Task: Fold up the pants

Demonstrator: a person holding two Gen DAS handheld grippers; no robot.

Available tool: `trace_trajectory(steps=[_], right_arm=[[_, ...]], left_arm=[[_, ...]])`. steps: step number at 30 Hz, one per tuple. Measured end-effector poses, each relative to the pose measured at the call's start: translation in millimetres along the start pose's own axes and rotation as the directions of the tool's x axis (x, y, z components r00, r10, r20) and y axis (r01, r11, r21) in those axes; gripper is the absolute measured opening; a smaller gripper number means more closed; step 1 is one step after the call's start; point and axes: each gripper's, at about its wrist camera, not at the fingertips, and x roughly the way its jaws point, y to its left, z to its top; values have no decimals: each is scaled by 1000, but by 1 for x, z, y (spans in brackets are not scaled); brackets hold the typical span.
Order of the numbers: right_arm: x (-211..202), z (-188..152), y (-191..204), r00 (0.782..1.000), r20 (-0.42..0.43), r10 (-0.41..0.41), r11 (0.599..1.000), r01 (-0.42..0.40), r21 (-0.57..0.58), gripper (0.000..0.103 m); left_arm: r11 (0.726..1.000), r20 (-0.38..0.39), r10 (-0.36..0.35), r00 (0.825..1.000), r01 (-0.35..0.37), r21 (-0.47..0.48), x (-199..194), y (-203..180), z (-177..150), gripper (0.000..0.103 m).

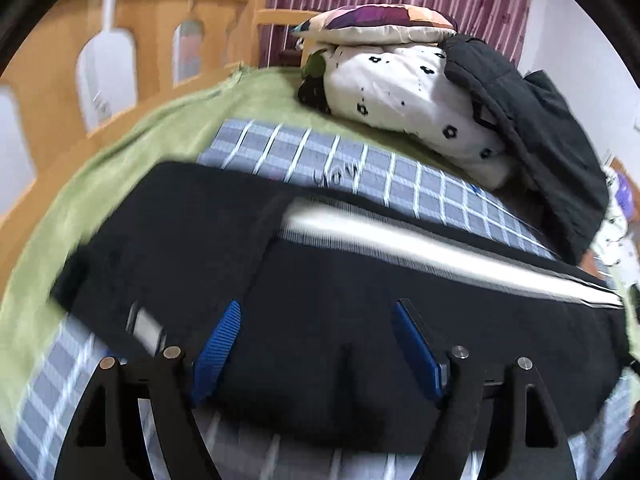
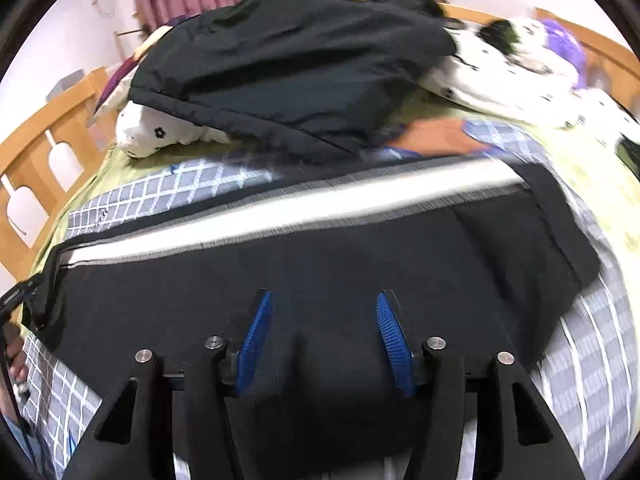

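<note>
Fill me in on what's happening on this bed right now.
A person with a handheld gripper in each hand is folding a pair of black pants with a white side stripe, spread across a plaid sheet on the bed. The left gripper and the right gripper are both open, low over the near edge of the fabric, gripping nothing. Behind lie a flower-print quilt and a dark jacket.

No legible text, brand, number or sign is found in either view. A small dark tag (image 2: pixel 14 298) at the left edge of the right wrist view bears pale lettering, too small and blurred to read.
</note>
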Motion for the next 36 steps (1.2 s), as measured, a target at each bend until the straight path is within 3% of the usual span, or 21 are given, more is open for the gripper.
trace_trajectory(steps=[3,6,9,11,16,19,23,26,29,33,36], right_arm=[[-27,-34,-12,1000,7,-4,999,3,53,67],[-36,-63,-23,999,-27,-34,998,36,53,68],[-29,-70,-34,998,-63,-21,996,26,91,68],[-20,-71,-44,996,-90,18,988,-3,157,68],[-2,-75,-66,989,-124,79,945,-35,327,68],[12,-74,-62,989,-142,39,956,4,294,68],[27,-64,-52,995,-100,-19,974,40,221,68],[42,-54,-56,998,-37,-47,968,55,244,62],[48,-48,-59,996,13,-83,961,77,267,47],[52,-41,-69,998,22,-67,950,56,307,31],[51,-39,-69,997,23,-71,949,61,310,27]], left_arm=[[999,-26,-31,999,30,-30,-21,21,-42,77],[998,-88,-37,995,32,-52,-26,40,-74,77],[985,-117,-98,988,80,-150,-23,61,-92,77],[971,-114,-141,983,115,-210,-15,71,-94,77],[964,-86,-157,984,134,-231,3,71,-83,77],[963,-67,-148,987,128,-238,18,71,-72,76],[962,-53,-152,987,135,-235,35,71,-55,71],[970,-47,-109,993,95,-225,45,70,-47,61],[979,-37,-75,996,67,-192,47,64,-46,58],[978,-32,-73,997,65,-196,46,66,-45,54],[972,-26,-83,996,75,-224,46,70,-45,48]])
